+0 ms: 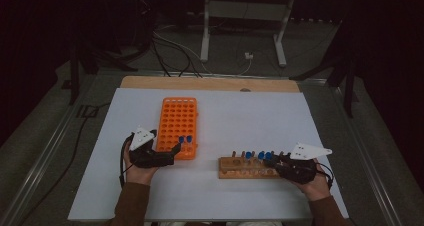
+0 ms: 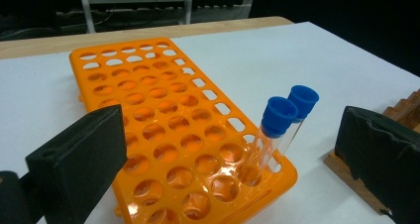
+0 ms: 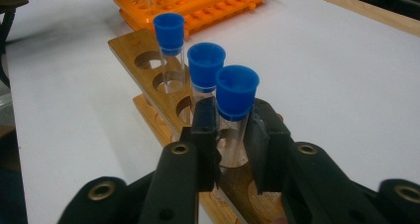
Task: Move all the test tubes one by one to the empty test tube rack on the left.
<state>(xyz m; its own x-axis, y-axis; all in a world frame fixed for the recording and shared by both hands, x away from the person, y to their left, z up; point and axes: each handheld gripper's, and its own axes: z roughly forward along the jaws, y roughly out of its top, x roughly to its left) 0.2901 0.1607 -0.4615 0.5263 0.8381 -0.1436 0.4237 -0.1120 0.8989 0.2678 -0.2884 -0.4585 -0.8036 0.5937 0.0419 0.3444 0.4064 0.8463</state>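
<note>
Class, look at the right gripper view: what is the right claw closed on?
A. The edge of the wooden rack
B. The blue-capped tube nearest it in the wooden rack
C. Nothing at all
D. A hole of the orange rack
B: the right claw presses from both sides on the glass of the nearest blue-capped tube, which stands in the wooden rack.
</note>
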